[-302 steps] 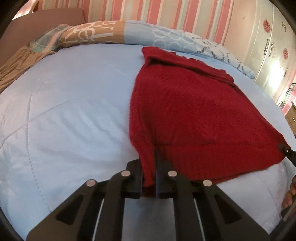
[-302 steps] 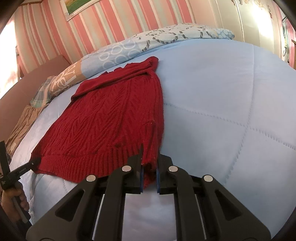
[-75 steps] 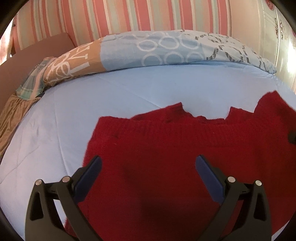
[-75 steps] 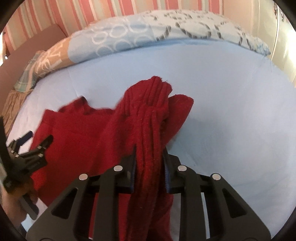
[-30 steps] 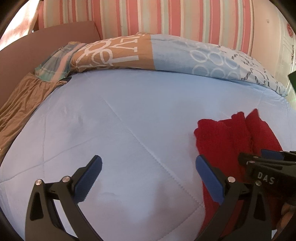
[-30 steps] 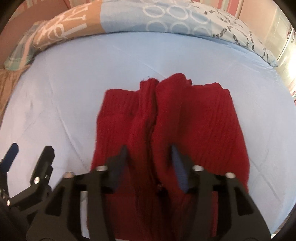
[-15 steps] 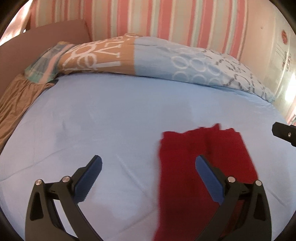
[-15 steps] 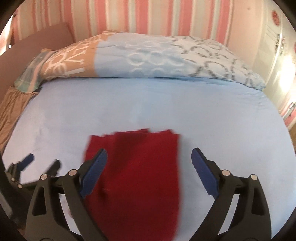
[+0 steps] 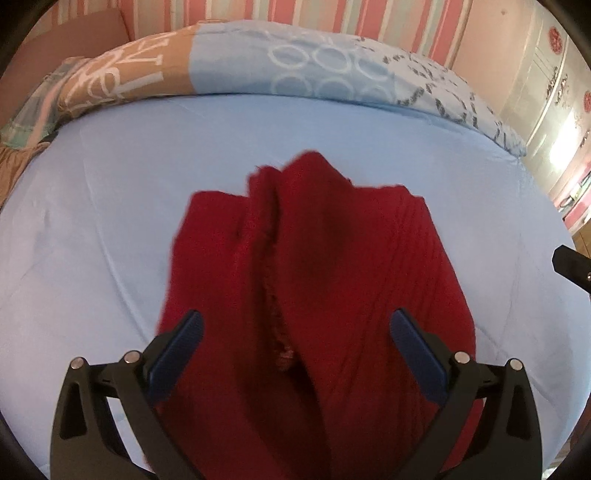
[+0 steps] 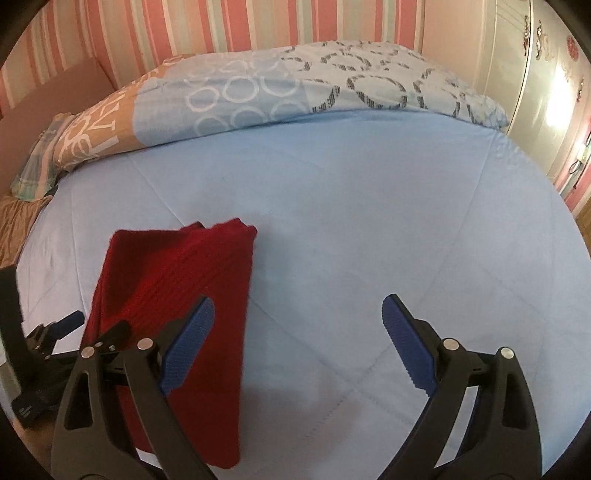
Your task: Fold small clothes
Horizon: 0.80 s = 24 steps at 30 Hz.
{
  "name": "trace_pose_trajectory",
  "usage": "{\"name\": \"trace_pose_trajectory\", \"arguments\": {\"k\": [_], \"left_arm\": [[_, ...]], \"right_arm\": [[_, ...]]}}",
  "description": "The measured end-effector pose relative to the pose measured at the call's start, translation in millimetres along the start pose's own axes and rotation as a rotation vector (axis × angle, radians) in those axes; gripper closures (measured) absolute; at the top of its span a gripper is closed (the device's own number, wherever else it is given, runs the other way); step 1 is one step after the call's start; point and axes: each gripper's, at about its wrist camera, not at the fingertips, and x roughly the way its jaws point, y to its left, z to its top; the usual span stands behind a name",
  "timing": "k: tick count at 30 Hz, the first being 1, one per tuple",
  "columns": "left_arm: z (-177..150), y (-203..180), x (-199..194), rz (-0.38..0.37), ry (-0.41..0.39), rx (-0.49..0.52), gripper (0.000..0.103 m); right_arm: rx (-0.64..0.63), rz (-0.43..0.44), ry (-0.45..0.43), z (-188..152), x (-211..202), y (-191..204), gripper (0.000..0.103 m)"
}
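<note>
A red knitted sweater (image 9: 314,280) lies folded into a narrow stack on the light blue bedspread (image 9: 110,177). My left gripper (image 9: 295,354) is open and empty, its jaws spread over the near end of the sweater. In the right wrist view the folded sweater (image 10: 177,295) lies at the lower left. My right gripper (image 10: 299,343) is open and empty over bare bedspread (image 10: 369,221), to the right of the sweater. The left gripper also shows in the right wrist view (image 10: 55,332), at the left edge beside the sweater.
A patterned blue and tan duvet (image 9: 258,74) lies rolled along the far side of the bed, against a pink striped wall (image 10: 221,26). A pale wardrobe (image 10: 546,74) stands at the right. A brown fabric (image 9: 14,166) lies at the far left.
My left gripper has swung right and closer, so the sweater now sits centred between its jaws. My right gripper has shifted right, off the sweater. Both stay open.
</note>
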Motion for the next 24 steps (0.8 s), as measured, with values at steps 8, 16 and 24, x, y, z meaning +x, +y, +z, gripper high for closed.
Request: {"name": "trace_pose_trajectory", "arguments": {"k": [8,16,24], "left_arm": [[1,-13,-8,-0.013,-0.024,0.082,0.072],[14,10,-53,0.081,-0.123,0.182,0.075],[-23,56,-3,0.174,-0.029,0.231,0.035]], "right_arm": [[-0.03,0.021,0.01,-12,6,4,0.011],[-0.09,0.077,-0.008,-14,0,50,0.011],[-0.243,0.041,0.054,-51,43,110,0.011]]}}
